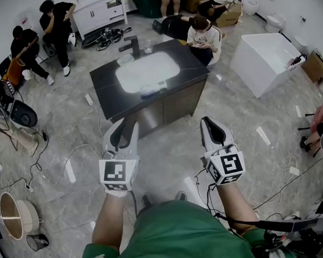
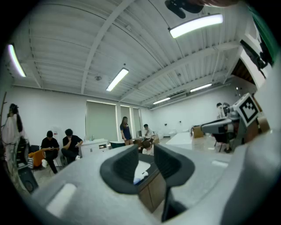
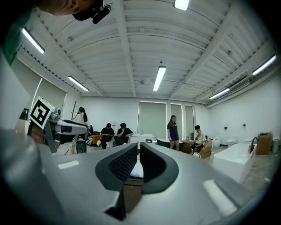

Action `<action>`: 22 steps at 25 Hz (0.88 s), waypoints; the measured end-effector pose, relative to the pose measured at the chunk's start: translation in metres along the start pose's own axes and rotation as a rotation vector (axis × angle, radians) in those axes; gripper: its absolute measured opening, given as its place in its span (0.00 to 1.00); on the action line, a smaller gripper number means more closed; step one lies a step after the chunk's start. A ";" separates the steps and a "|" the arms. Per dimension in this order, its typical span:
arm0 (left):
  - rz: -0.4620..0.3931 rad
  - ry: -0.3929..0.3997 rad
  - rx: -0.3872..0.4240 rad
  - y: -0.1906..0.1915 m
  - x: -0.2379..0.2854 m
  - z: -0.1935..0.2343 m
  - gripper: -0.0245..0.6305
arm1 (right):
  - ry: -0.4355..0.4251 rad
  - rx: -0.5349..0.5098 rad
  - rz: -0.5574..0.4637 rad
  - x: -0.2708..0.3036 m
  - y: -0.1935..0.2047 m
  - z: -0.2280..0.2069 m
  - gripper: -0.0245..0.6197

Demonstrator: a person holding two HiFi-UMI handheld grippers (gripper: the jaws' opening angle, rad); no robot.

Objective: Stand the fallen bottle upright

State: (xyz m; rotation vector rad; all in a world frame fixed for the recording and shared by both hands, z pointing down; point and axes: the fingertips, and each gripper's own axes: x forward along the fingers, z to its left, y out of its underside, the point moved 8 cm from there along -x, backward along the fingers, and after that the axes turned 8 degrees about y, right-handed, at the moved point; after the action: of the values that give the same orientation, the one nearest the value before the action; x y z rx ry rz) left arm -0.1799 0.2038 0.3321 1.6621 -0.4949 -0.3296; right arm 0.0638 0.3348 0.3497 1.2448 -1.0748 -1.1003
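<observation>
The fallen bottle (image 1: 150, 89) lay at the sink's (image 1: 146, 70) front rim on the dark desk (image 1: 105, 83). Well short of it, the left hand-held gripper (image 1: 126, 128) stood slightly open and the right hand-held gripper (image 1: 208, 122) closed, both empty.

No word, number or brand can be read anywhere. The only printed signs are coded patterns, not letters: a black-and-white square marker (image 1: 119, 175) on the left tool (image 1: 124, 132), and a second square marker (image 1: 227, 168) on the right tool (image 1: 210, 126). The brown cardboard box (image 1: 314, 64) may carry print, but it is too small to tell.
</observation>
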 end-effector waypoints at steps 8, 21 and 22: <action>0.014 -0.042 -0.006 -0.007 0.017 -0.036 0.20 | -0.023 0.007 -0.007 -0.012 0.002 -0.043 0.07; 0.037 -0.177 -0.042 -0.010 0.021 -0.066 0.27 | -0.057 0.007 -0.039 -0.022 0.006 -0.101 0.25; 0.041 -0.176 -0.041 -0.010 0.025 -0.066 0.27 | -0.059 0.012 -0.036 -0.019 0.008 -0.104 0.25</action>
State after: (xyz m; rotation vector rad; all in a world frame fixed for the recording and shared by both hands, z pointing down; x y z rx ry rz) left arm -0.1249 0.2492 0.3337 1.5891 -0.6490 -0.4555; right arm 0.1638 0.3701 0.3535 1.2523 -1.1085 -1.1656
